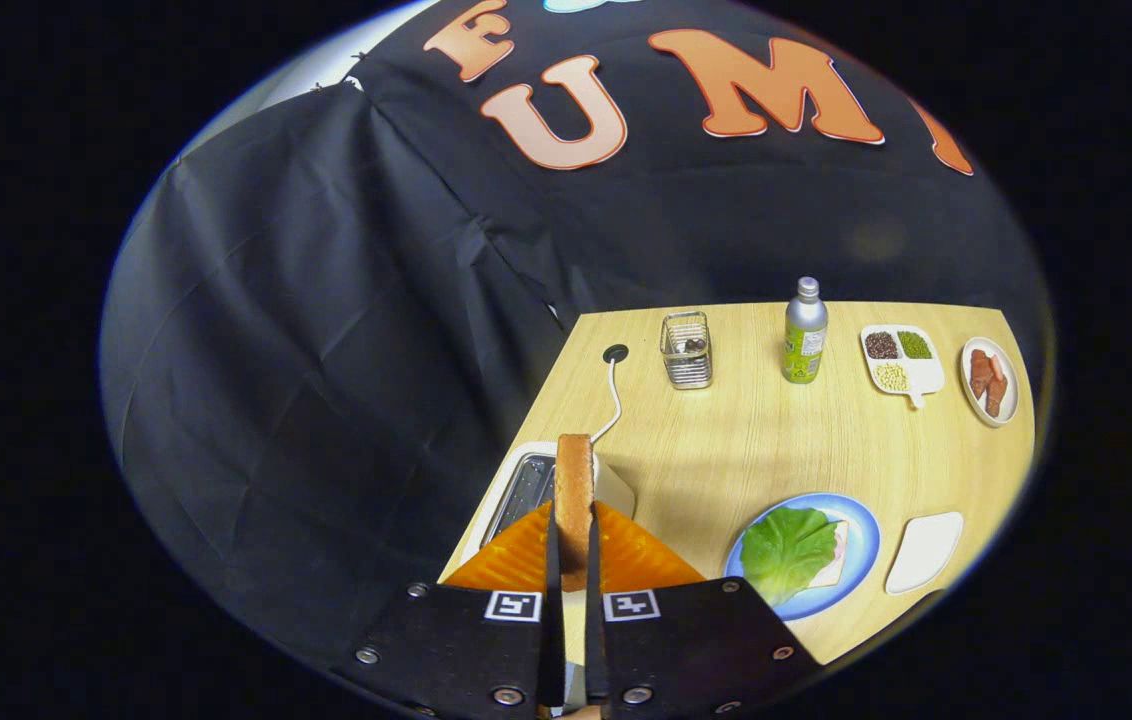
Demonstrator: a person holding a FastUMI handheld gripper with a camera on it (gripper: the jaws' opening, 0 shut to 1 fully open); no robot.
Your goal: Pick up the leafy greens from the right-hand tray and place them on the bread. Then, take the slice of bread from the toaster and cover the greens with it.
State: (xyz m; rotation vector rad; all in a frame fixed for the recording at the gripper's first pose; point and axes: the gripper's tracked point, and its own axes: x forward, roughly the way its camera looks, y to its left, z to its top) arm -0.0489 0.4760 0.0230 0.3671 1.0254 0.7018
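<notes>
**A:** What has your gripper (574, 545) got hold of?

**B:** Your two orange fingers (516, 555) are closed down to a narrow gap with the slice of bread (574, 490) standing on edge between them, both pads pressing on its flat sides. The slice sticks up past your fingertips toward twelve o'clock.

**A:** And where is the toaster from there?

**B:** The toaster (536, 490) sits just beyond your fingertips, slightly toward eleven o'clock, at the near left corner of the wooden table (746, 440). You can see one slot open on its top. Whether the bottom of the slice is clear of the toaster, you can't tell; your fingers hide it. Its white cord (614, 400) runs away at twelve o'clock to a round hole in the tabletop.

**A:** Where are the greens?

**B:** At about three o'clock from your fingertips, near them, you have the blue plate (861, 550). The leafy greens (786, 550) lie on it, covering most of the lower slice, whose edge peeks out on the far right side. Just past the plate at three o'clock lies the white tray (924, 552).

**A:** Anything farther out?

**B:** Along the back of the table, from twelve toward two o'clock: a wire basket (687, 350), a bottle (805, 332) standing upright, a divided dish (901, 360) of beans, and a small oval plate (990, 381) of sausages.
</notes>
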